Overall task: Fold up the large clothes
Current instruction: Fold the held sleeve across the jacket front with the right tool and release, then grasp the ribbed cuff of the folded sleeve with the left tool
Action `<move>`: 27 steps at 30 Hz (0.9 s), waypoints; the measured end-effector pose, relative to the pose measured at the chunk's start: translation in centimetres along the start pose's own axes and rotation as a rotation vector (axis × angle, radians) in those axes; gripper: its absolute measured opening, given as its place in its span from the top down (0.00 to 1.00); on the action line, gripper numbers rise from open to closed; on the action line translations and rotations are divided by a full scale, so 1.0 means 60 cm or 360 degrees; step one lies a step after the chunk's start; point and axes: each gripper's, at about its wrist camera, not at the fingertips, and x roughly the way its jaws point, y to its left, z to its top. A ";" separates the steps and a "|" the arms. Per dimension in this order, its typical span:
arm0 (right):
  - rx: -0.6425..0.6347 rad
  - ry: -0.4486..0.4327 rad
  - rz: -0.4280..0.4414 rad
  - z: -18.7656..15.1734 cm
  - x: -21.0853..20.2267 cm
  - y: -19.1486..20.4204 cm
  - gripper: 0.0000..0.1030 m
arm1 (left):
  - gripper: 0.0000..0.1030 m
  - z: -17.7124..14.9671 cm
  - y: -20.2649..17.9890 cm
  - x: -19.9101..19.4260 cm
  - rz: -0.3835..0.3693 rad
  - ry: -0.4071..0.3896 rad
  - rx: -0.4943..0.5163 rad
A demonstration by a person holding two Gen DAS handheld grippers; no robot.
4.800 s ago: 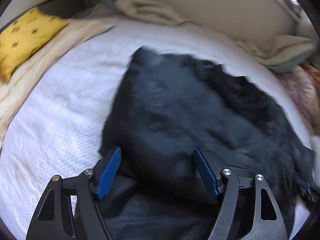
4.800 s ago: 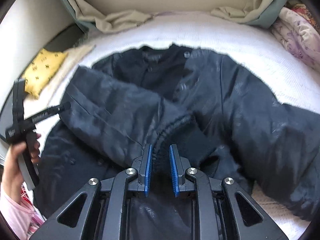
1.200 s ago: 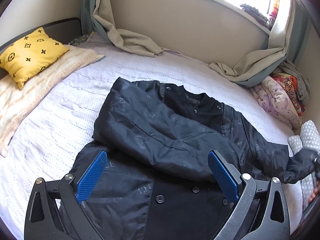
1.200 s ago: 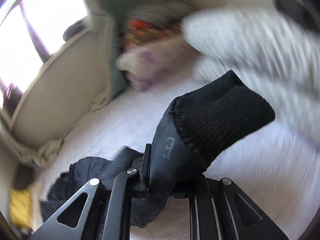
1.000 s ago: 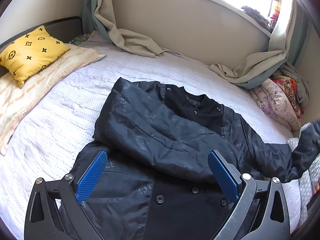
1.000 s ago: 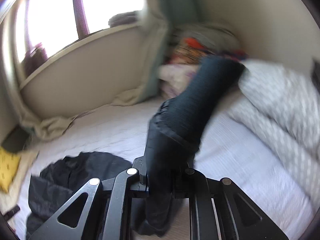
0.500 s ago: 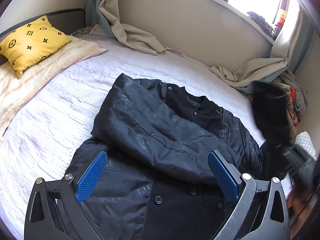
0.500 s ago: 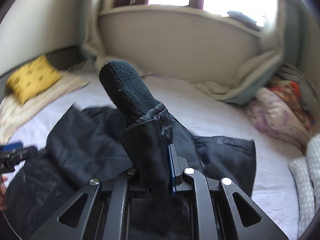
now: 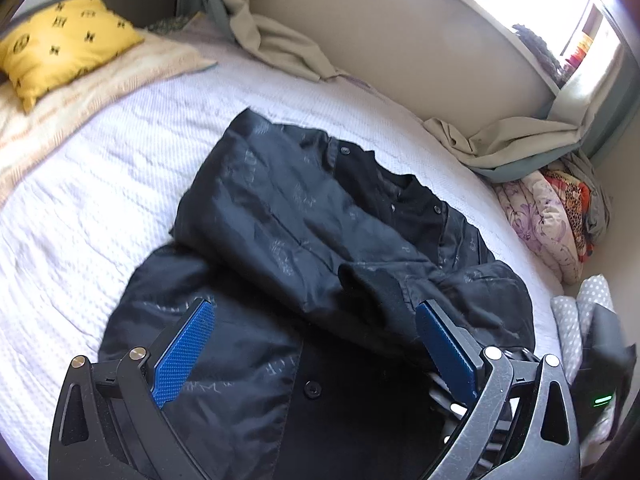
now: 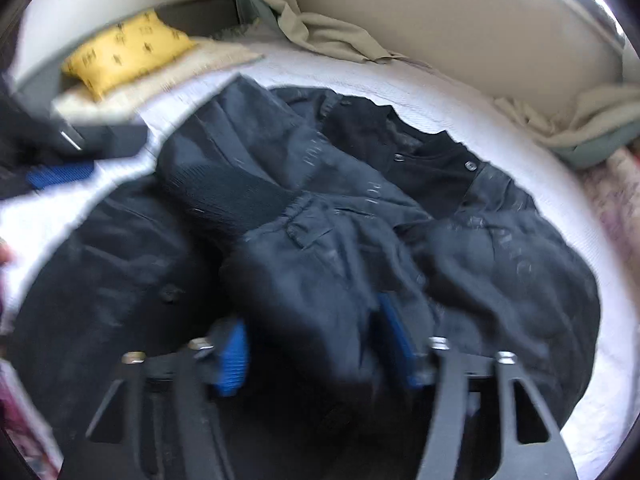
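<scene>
Both tools were seen with their blue-padded fingers spread apart. At the left tool (image 9: 314,352) nothing was gripped, and it was held above the lower front of a dark jacket (image 9: 280,240). The right tool (image 10: 316,350), blurred in its own view, was spread around one sleeve (image 10: 320,280) of the jacket; whether its pads touched the fabric could not be told. That sleeve was laid across the jacket's chest, its black ribbed cuff (image 10: 232,196) pointing toward the other folded sleeve (image 9: 288,236). The jacket was spread on a white bedspread (image 9: 100,184), collar toward the far wall. A yellow patterned pillow (image 9: 64,44) was seen at the bed's far left corner, beige curtains (image 9: 280,44) bunched along the wall, and floral bedding (image 9: 544,216) piled at the right.
</scene>
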 end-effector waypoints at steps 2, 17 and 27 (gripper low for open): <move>0.0138 -0.0019 0.0165 0.002 -0.036 -0.022 0.30 | 0.01 0.001 0.010 0.003 -0.0025 0.0020 -0.0045; 0.0798 -0.0386 0.0177 0.008 -0.212 -0.263 0.26 | 0.10 -0.013 0.000 0.124 -0.0288 0.0578 -0.0080; 0.1053 -0.0307 0.0205 -0.025 -0.193 -0.334 0.25 | 0.52 -0.026 -0.011 0.164 -0.0538 0.0699 -0.0149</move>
